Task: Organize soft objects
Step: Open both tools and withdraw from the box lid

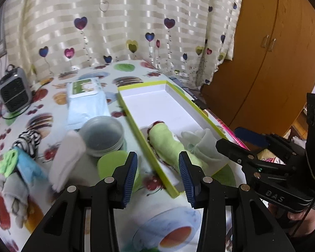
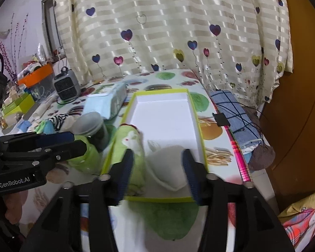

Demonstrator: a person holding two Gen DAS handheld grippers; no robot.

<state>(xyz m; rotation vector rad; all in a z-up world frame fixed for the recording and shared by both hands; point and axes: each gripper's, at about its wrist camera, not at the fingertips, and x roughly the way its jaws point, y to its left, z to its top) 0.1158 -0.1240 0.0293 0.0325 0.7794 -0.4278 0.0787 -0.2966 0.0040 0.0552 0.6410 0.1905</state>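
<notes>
Both views are bright and evenly lit, daylight coming through the heart-print curtain [image 1: 119,27] across the top of each frame, its satin stripes glaring white. Shadows are soft and short; the white floor of the green-rimmed box [image 2: 168,115] is nearly blown out. Strong fisheye bending curves the wooden wardrobe [image 1: 273,63] at the right edge, and black vignette fills the corners. In the left wrist view a white cloth [image 1: 67,159] at lower left is smeared by motion. In the right wrist view the blue finger pads [image 2: 189,168] and the pale cloth [image 2: 168,168] between them are blurred
</notes>
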